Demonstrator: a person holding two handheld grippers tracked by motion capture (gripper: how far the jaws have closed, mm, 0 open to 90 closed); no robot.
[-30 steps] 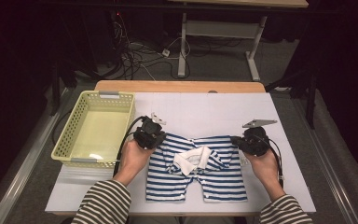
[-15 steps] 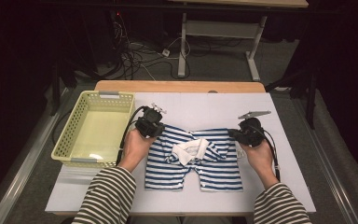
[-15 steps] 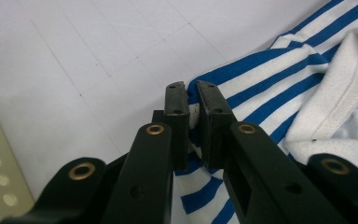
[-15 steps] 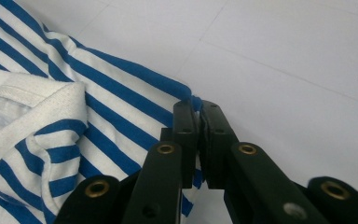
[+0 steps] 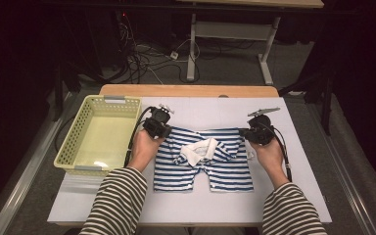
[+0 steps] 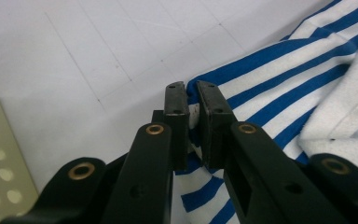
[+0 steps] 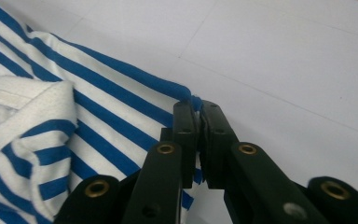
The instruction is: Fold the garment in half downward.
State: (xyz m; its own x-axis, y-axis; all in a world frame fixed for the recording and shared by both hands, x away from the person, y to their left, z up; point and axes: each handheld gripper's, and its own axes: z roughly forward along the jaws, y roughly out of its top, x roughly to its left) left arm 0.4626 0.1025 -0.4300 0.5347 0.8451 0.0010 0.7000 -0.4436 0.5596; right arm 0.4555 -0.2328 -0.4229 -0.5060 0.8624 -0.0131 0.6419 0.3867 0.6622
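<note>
Folding step, mid-carry. I hold the blue-and-white striped romper by the two far corners of its top fold, one in each hand, with the fold laid over the body of the garment. The romper lies flat at the centre of the white surface, legs toward 6 o'clock, white collar bunched in the middle.

Left gripper: jaws nearly pressed together, pinching the striped hem at the garment's 10 o'clock corner; in the left gripper view the cloth edge sits between the pads.

Right gripper: jaws likewise pinched almost shut on the blue-bound edge at the 2 o'clock corner, fabric trailing toward 9 o'clock in the right gripper view.

The yellow basket stands just beside the garment at 9 o'clock, with nothing visible inside.

Judgement: the fold is partly made. The next move calls for both hands travelling together, keeping the edge taut and level, setting the corners down squarely, then releasing both pinches without dragging the cloth.
</note>
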